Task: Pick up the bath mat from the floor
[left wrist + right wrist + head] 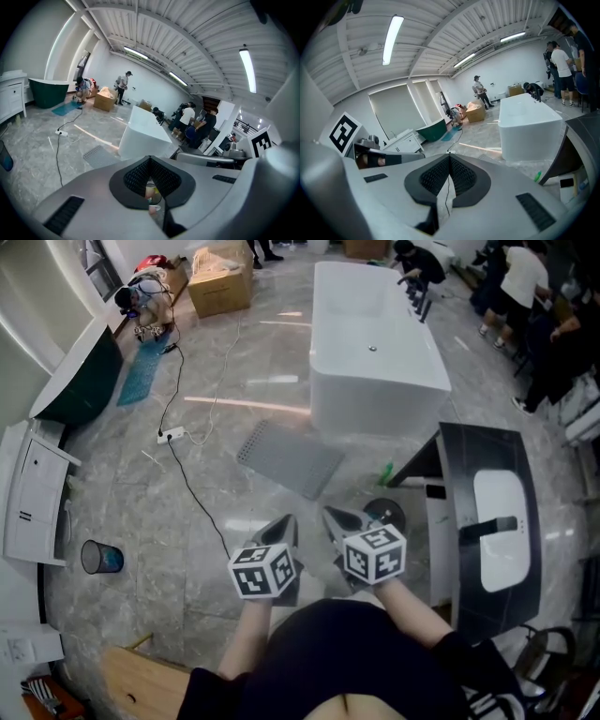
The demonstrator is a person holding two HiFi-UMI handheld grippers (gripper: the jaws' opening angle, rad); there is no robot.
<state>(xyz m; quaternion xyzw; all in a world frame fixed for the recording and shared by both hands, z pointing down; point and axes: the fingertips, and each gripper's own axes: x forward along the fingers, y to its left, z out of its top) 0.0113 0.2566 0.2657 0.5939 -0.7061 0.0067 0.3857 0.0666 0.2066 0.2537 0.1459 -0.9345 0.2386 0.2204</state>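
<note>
Two grippers are held low, close to the torso. Left gripper [284, 524]: jaws pressed together, gripping nothing. Right gripper [335, 516]: likewise closed and empty. Bath mat [289, 458]: grey, flat on the floor, just beside the white bathtub [375, 407], ahead of both grippers and apart from them. A drain shows in the tub's bare white interior. Small dark bucket [101, 558] on the floor at left, contents unclear. Cardboard box [220, 285] far back, contents not visible.

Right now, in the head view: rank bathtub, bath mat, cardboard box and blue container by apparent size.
1. white bathtub
2. grey bath mat
3. cardboard box, which lies farther off, so mat versus box is unsure in true size
4. blue container
</note>
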